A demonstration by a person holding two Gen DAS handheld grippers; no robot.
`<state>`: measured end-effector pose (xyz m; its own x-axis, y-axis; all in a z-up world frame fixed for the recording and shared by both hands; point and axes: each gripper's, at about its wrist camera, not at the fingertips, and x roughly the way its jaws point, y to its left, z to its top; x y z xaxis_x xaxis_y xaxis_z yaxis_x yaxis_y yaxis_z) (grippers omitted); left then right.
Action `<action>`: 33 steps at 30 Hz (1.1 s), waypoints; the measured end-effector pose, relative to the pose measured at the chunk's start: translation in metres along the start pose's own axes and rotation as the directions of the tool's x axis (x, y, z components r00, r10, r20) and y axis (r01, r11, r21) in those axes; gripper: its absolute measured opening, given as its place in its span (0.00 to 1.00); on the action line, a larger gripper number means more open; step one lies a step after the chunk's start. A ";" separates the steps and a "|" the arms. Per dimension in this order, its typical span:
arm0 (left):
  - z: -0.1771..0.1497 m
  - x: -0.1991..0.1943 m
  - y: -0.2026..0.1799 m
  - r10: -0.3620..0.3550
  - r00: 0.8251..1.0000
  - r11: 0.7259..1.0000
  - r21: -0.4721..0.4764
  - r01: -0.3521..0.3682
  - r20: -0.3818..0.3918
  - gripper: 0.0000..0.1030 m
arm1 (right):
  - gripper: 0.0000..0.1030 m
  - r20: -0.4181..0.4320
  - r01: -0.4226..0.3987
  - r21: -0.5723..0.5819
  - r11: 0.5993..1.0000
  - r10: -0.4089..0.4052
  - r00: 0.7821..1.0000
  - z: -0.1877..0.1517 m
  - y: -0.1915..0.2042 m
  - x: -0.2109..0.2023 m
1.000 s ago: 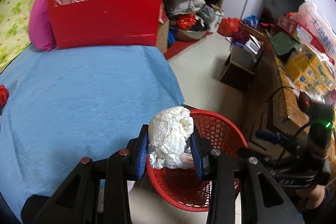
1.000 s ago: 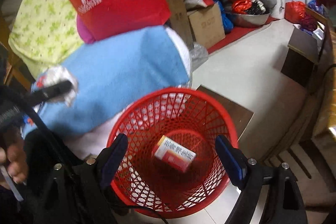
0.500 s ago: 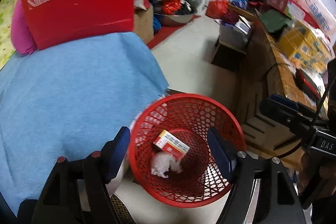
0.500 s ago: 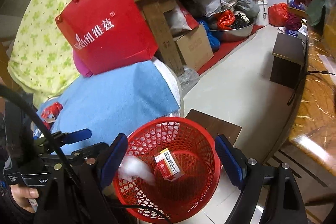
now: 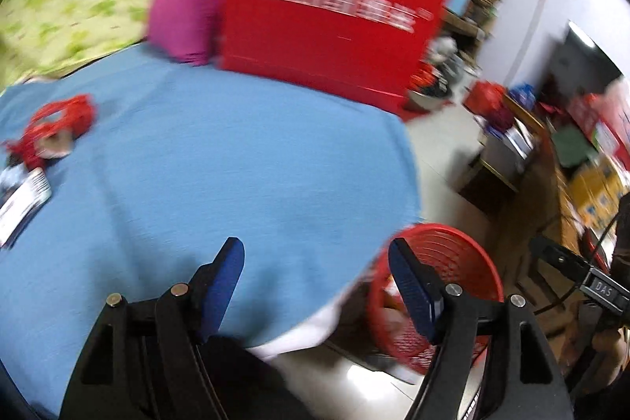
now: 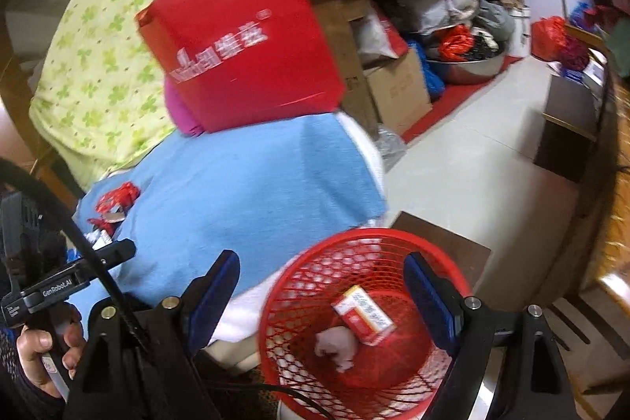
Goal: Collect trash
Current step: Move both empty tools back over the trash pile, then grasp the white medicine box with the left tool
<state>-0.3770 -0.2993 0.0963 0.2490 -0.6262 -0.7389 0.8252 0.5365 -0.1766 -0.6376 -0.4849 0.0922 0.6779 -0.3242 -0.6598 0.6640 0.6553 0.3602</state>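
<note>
Red mesh waste basket [image 6: 366, 321] stands on the floor just beside the tabletop [image 5: 220, 184], which is covered with a blue cloth. Inside the basket lie a red-and-white carton [image 6: 364, 313] and a crumpled white wad [image 6: 334, 345], side by side on the bottom. Left hand-held gripper [image 5: 315, 286] is released, jaws wide apart and empty, positioned over the cloth edge with the basket rim [image 5: 445, 235] behind its right finger. Right hand-held gripper [image 6: 321, 298] is likewise spread and holds nothing, above the basket's near rim. Red crumpled wrappers [image 5: 59, 128] and a printed white packet [image 5: 23, 203] lie on the cloth at its far left. A red paper bag [image 5: 334, 6] stands upright at the cloth's back edge, a pink cushion [image 5: 189, 14] beside it.
</note>
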 end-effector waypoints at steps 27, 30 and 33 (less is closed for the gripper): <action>0.013 -0.039 0.333 0.401 0.916 0.881 -0.260 -0.395 -0.030 0.75 | 0.85 -0.203 -0.360 -0.324 0.875 0.307 0.930 -0.003 0.260 0.096; 0.024 -0.018 0.348 0.382 0.922 0.879 -0.279 -0.386 -0.070 0.75 | 0.85 -0.205 -0.346 -0.305 0.887 0.294 0.934 0.000 0.251 0.101; 0.026 0.000 0.353 0.365 0.925 0.879 -0.288 -0.380 -0.104 0.75 | 0.85 -0.206 -0.323 -0.274 0.906 0.272 0.940 0.006 0.238 0.108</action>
<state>-0.0726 -0.1242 0.0511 0.4793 -0.3244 -0.8155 0.4847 0.8725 -0.0623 -0.4044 -0.3682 0.1110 0.7530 0.0143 -0.6579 0.2965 0.8852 0.3586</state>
